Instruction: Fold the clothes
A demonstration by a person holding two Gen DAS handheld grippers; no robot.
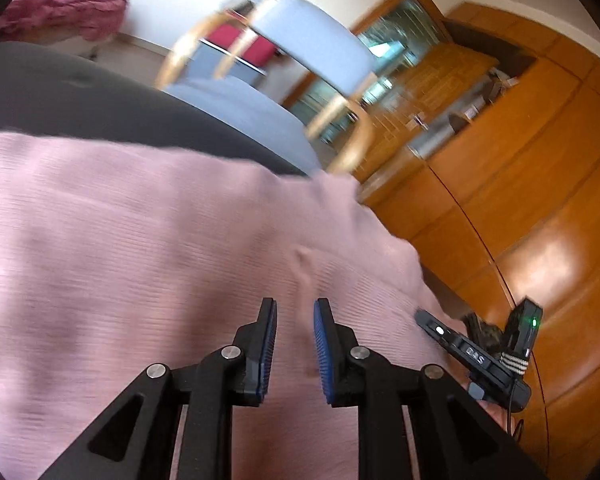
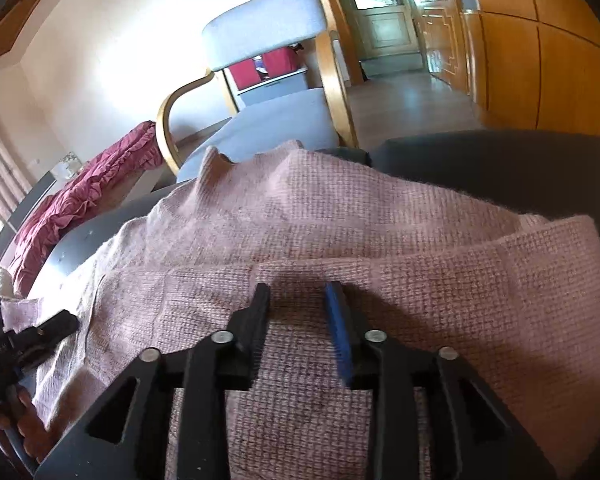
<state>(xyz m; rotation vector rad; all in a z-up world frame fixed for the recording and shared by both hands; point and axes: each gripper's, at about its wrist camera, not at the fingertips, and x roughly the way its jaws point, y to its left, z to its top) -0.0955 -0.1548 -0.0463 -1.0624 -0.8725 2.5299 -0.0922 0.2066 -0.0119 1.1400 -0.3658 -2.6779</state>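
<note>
Left gripper (image 1: 295,344) jaws parted, empty | right gripper (image 2: 300,320) parted, empty over pink knit (image 2: 340,216) | risk: unpinned fold springs open

— What sort of place is this?
— A home, a living room by the look of it. Beyond the tool stands an armchair (image 2: 268,60) with bent wooden arms and pale blue cushions.
— Anything else?
— Warm wooden wall panels (image 2: 540,60) on the right, a panelled door (image 2: 440,28) down a hallway, and a ruffled crimson cloth (image 2: 80,196) off to the left.
</note>
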